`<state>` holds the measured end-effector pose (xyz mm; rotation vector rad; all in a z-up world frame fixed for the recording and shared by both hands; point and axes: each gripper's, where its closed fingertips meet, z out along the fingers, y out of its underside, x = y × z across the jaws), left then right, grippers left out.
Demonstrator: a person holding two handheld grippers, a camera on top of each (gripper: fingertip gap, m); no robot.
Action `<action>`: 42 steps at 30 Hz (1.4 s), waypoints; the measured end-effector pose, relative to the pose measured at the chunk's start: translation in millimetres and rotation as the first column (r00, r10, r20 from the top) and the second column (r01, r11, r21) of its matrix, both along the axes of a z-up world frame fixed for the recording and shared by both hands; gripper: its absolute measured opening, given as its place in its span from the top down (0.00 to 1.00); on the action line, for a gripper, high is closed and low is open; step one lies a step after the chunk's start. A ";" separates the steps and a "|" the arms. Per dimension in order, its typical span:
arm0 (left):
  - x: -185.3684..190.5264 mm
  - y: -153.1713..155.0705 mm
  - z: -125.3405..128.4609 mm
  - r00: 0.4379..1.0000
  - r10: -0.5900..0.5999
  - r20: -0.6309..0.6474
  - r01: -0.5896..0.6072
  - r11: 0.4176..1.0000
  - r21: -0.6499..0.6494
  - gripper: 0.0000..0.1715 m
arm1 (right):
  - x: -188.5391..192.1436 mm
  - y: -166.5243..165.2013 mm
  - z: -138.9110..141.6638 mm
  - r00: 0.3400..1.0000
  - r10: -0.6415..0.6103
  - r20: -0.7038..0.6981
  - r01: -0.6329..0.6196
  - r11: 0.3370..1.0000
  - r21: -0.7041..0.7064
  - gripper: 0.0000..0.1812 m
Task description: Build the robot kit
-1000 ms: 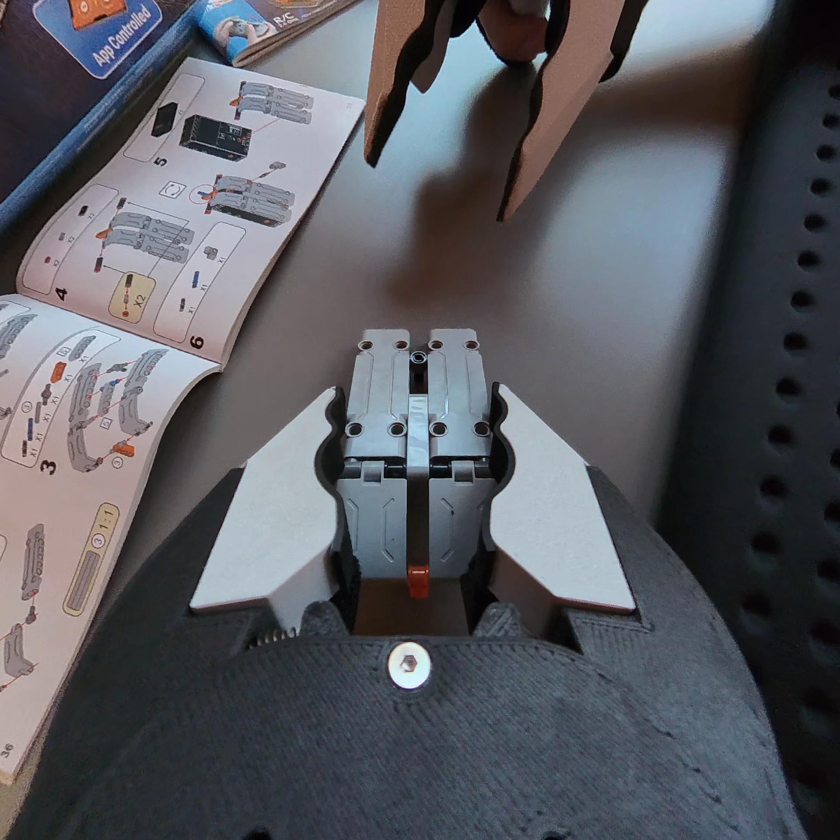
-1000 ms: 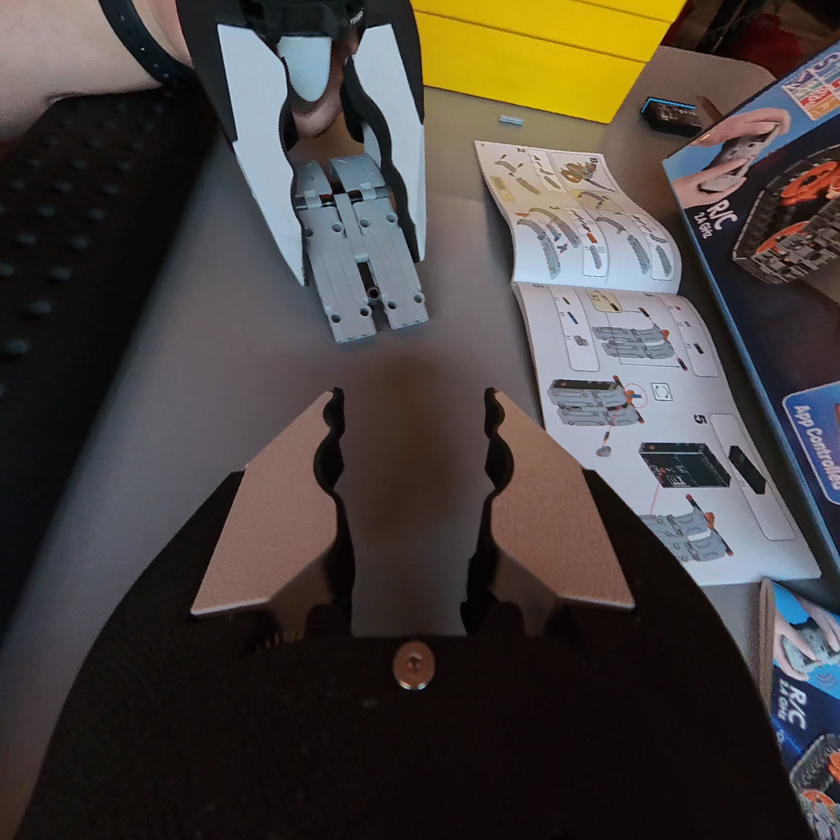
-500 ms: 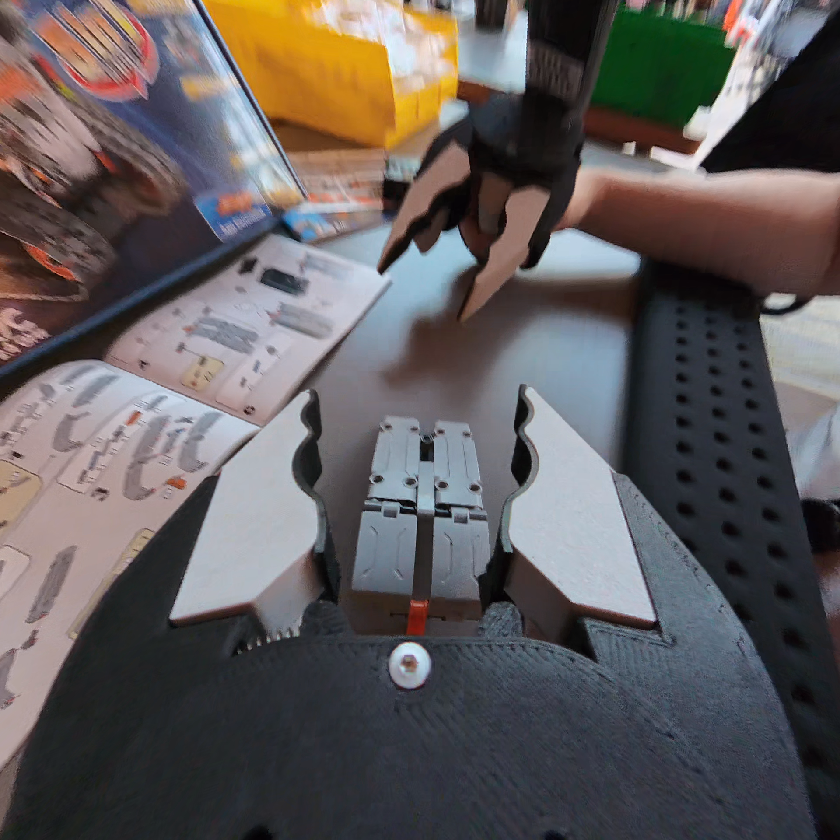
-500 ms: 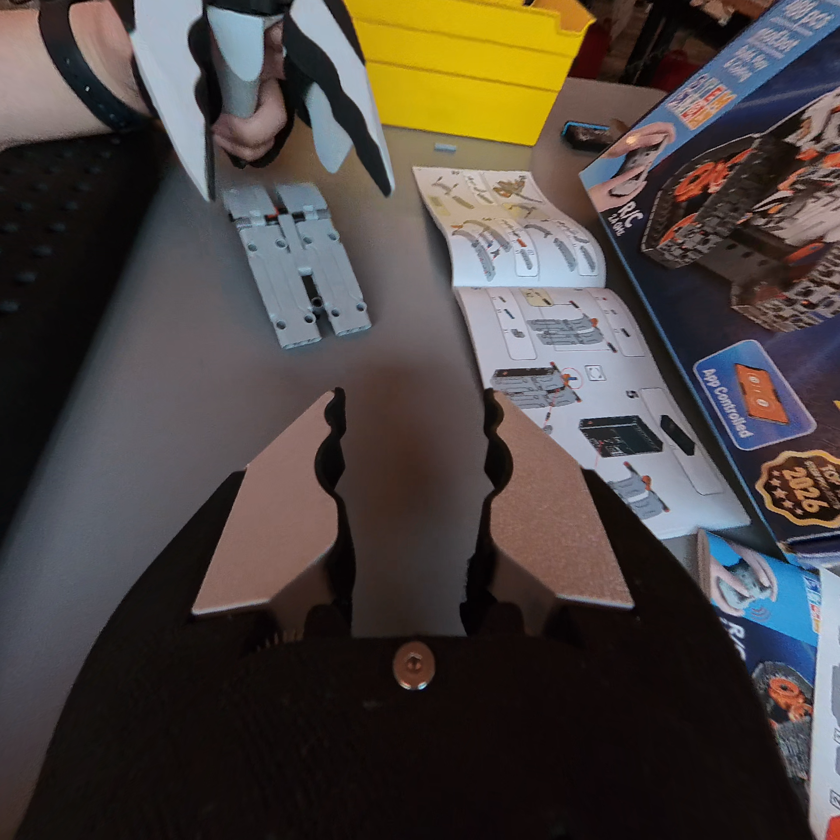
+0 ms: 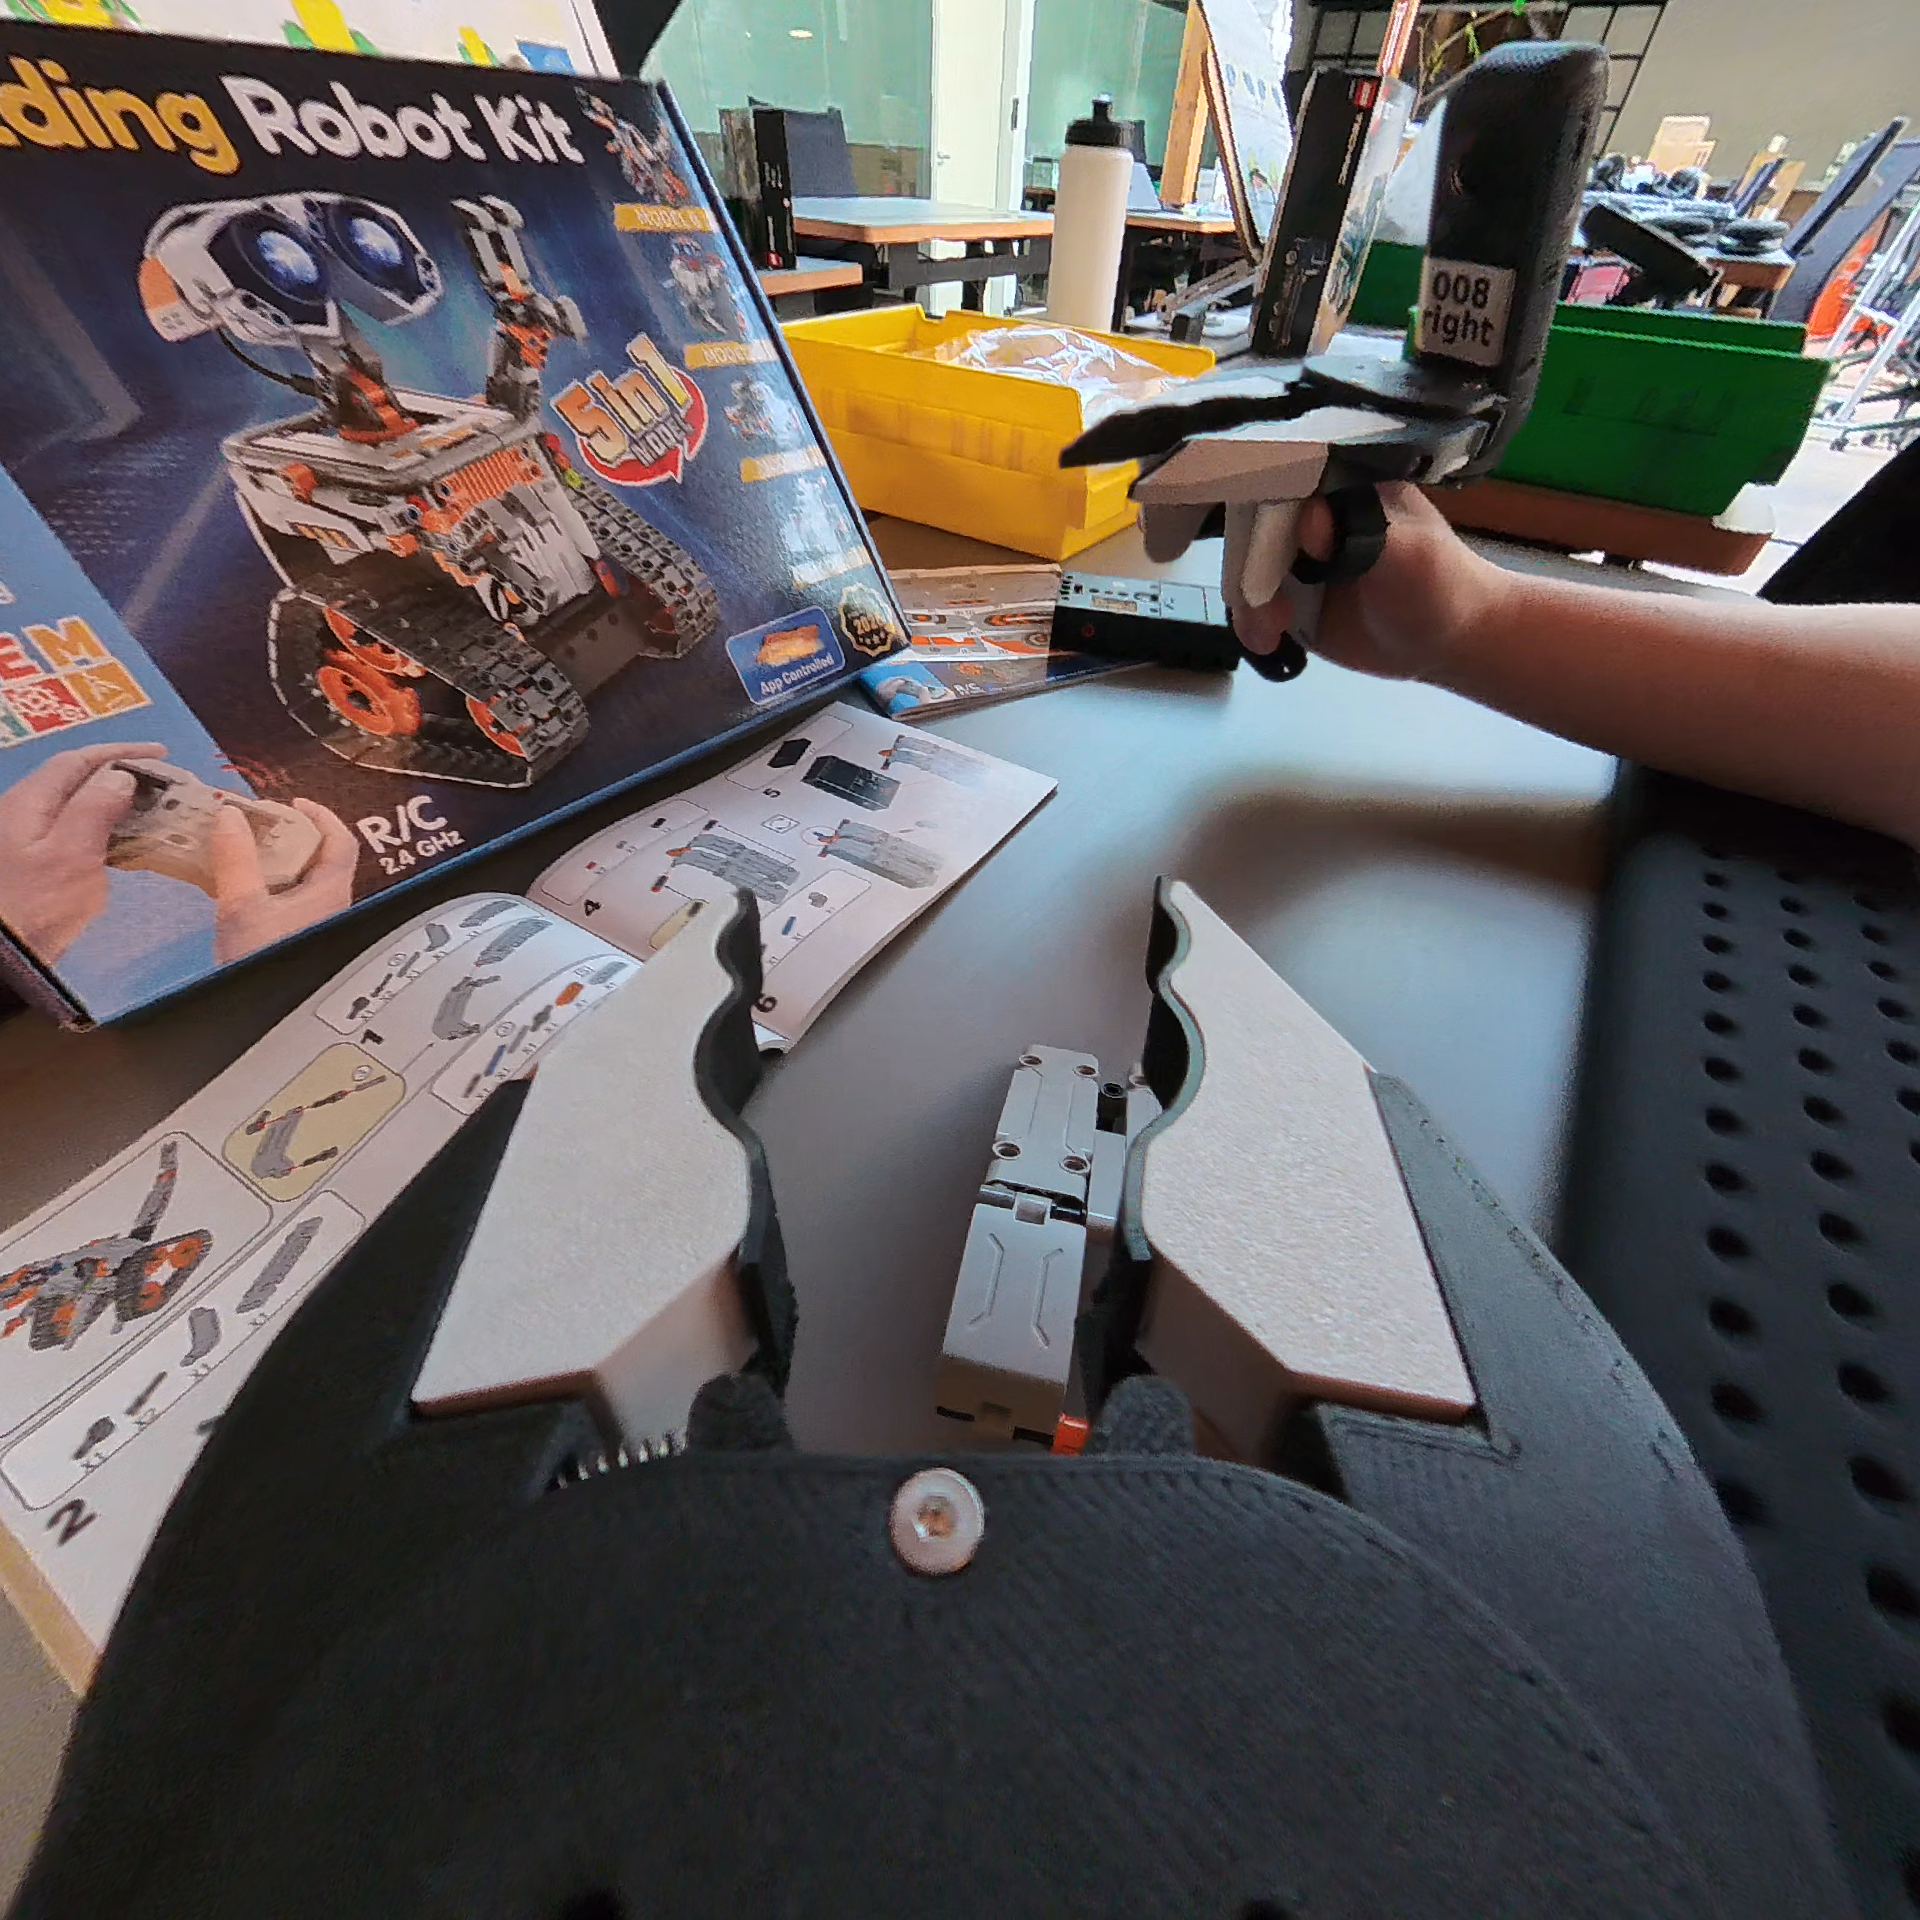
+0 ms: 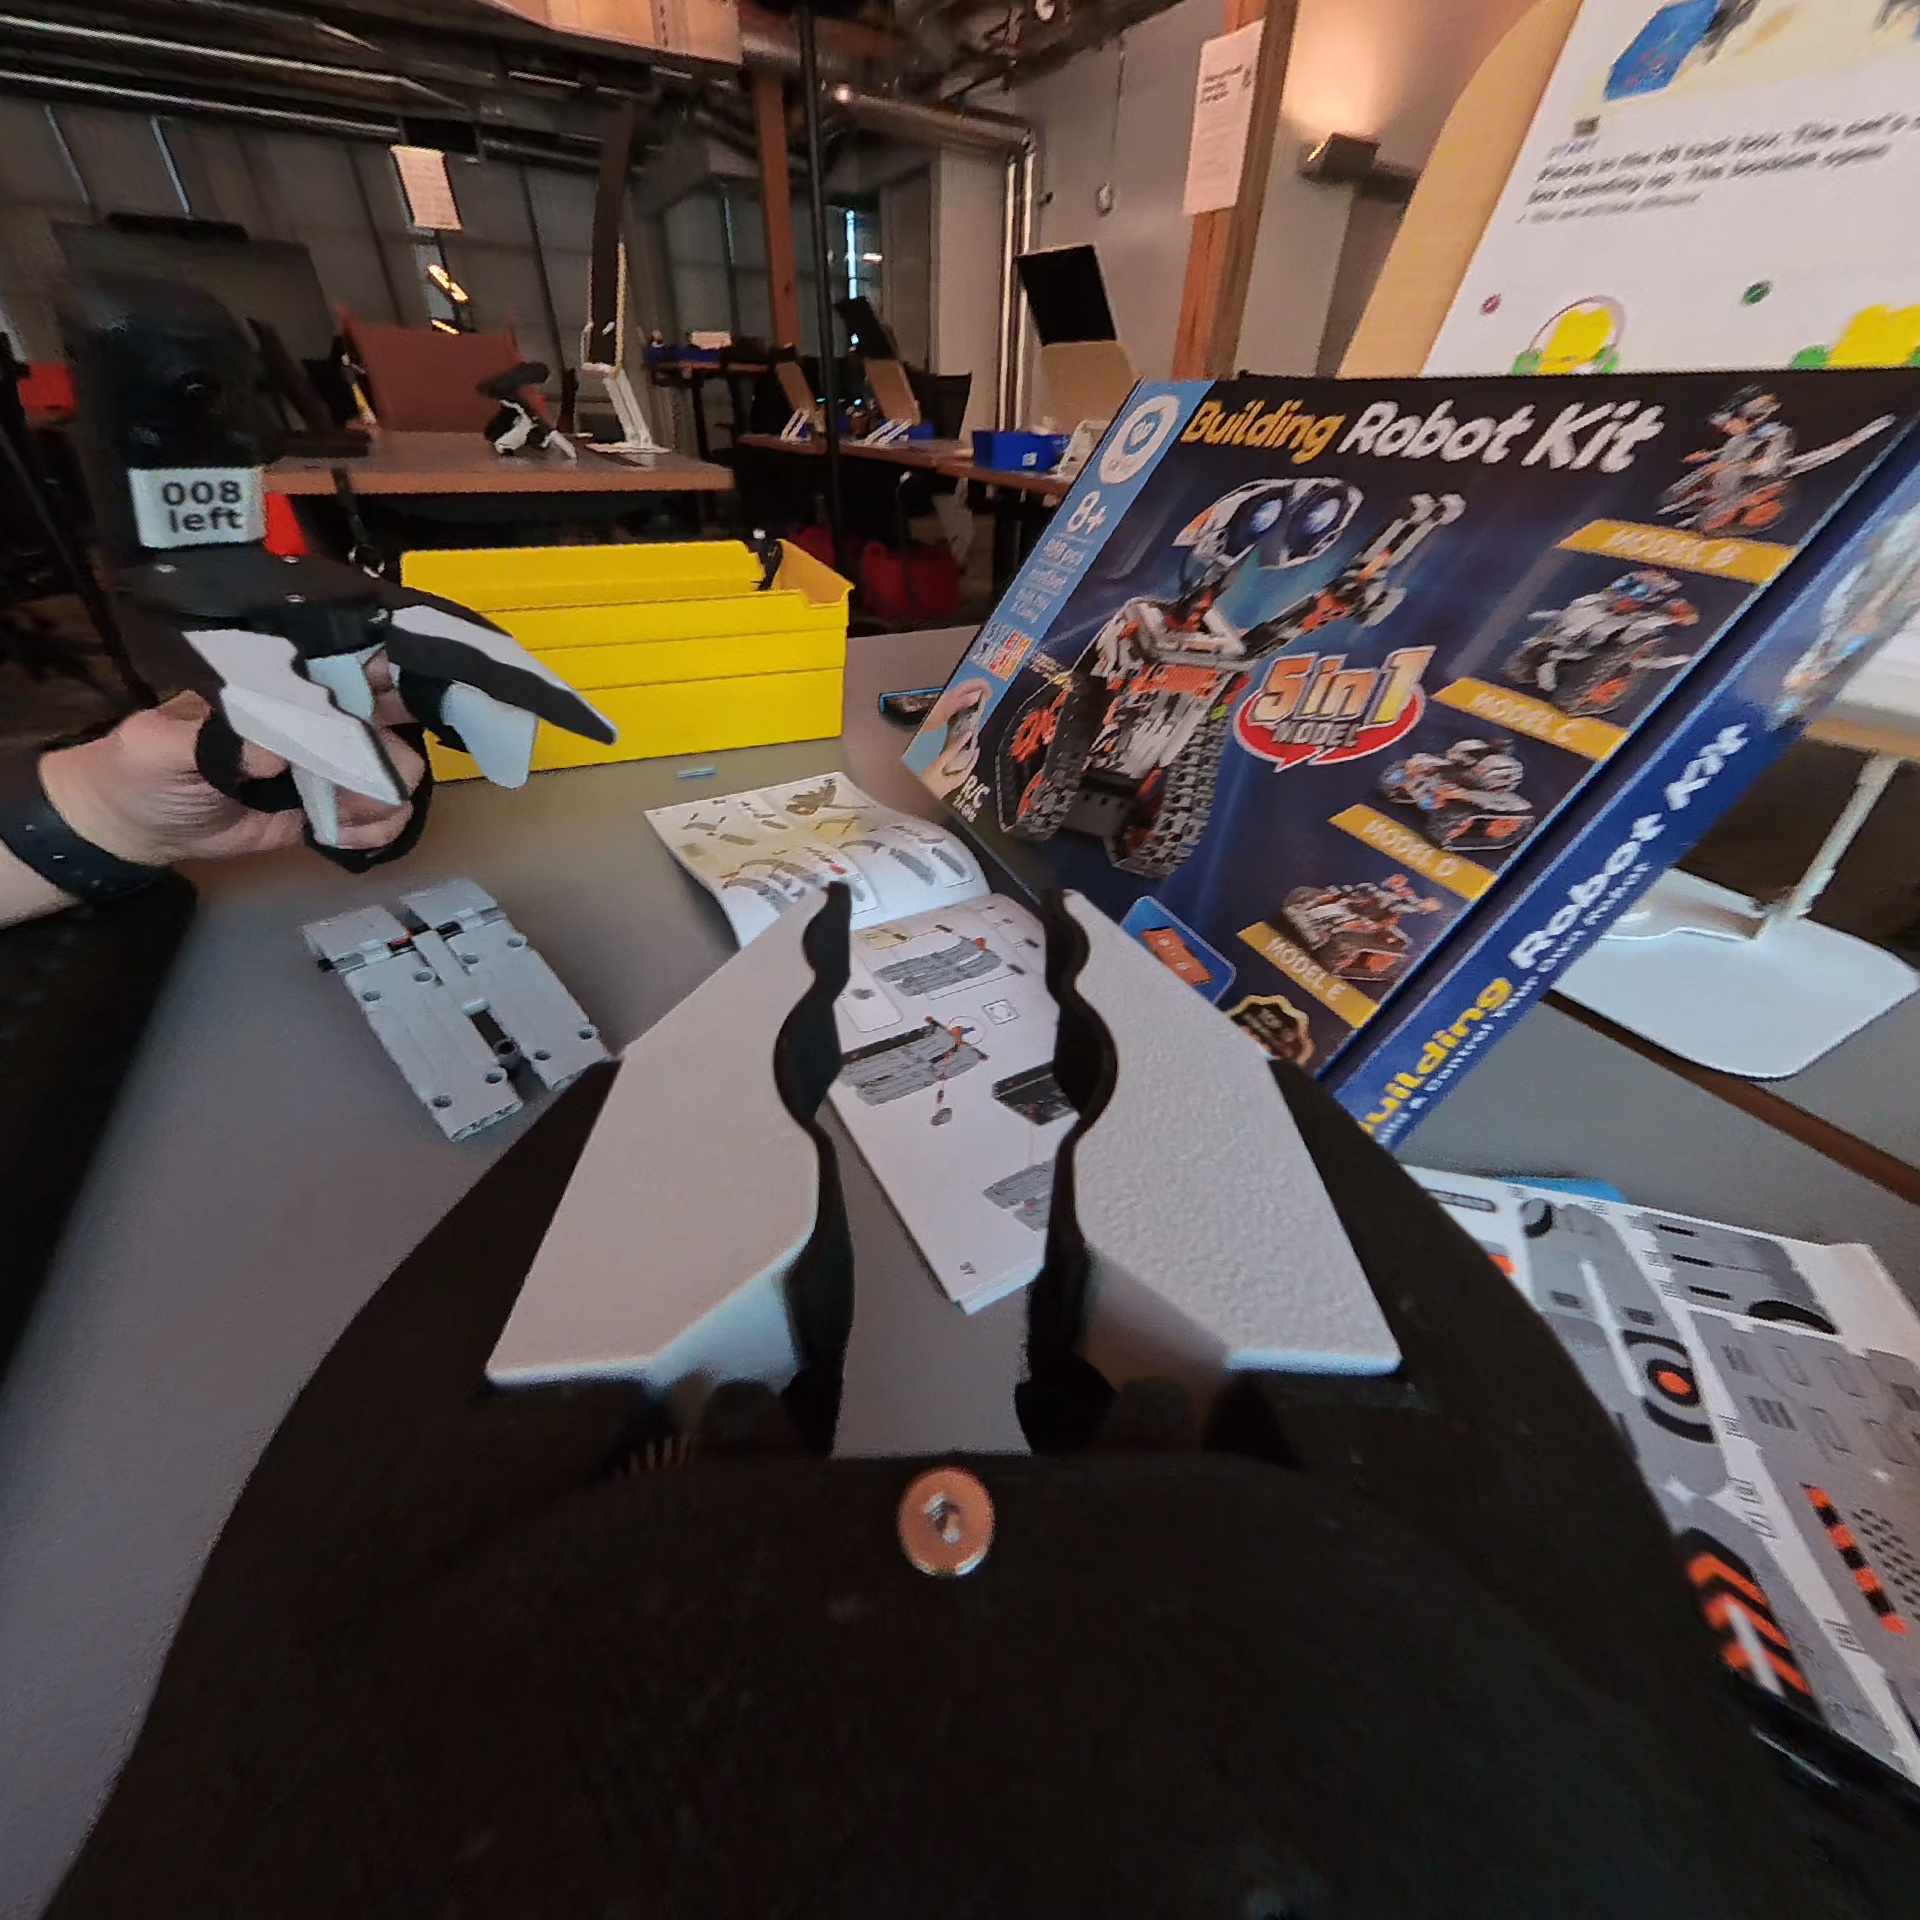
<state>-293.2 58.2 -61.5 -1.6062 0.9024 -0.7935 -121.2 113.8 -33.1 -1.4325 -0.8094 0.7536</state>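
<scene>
Risk is small but real: my left fingers (image 5: 951, 1132) are wide and empty above the grey brick assembly (image 5: 1023, 1226) on the desk (image 5: 1299, 831), my right fingers (image 6: 940, 1101) are narrower and also empty, so a careless low sweep may knock it.

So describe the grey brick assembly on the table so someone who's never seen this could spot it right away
Start at the big blue kit box standing on the grey table, then the open instruction booklet in front of it. Across the booklet from the box lies the grey brick assembly, flat, below the left tool. It is the only built plastic piece there, two long studded panels side by side.
</scene>
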 end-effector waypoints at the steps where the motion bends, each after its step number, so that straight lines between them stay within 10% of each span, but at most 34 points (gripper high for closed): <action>1: -2.2 1.2 2.2 1.000 0.009 0.011 -0.009 1.000 0.005 0.58 | 3.6 1.6 1.7 1.000 -0.015 0.004 0.015 1.000 0.015 0.80; 15: -22.2 44.3 75.8 0.979 0.125 0.159 -0.144 0.983 0.114 0.78 | 42.8 47.4 -19.7 0.974 -0.213 0.078 0.212 0.977 0.021 0.78; 21: -6.8 57.4 113.0 0.972 0.088 0.218 -0.112 0.989 0.101 0.77 | 56.3 28.2 -48.2 0.901 -0.264 0.345 0.402 0.807 -0.433 0.71; 26: -8.0 66.1 107.7 0.969 0.114 0.221 -0.148 0.978 0.147 0.77 | 73.2 -62.8 -28.9 0.505 0.002 0.863 0.668 0.633 -0.392 0.85; 29: -11.5 66.1 86.0 0.964 0.121 0.238 -0.146 0.985 0.091 0.76 | 67.2 -95.3 10.7 0.189 0.105 0.976 0.674 0.709 -0.207 0.99; 34: -24.1 70.1 72.3 0.966 0.166 0.198 -0.184 0.980 0.073 0.76 | 44.2 -125.7 54.8 -0.153 0.206 0.966 0.651 0.757 -0.058 1.00; 42: -23.7 72.6 58.5 0.975 0.181 0.129 -0.188 0.981 0.050 0.75 | 26.1 -151.5 75.8 -0.331 0.241 0.913 0.629 0.777 0.023 1.00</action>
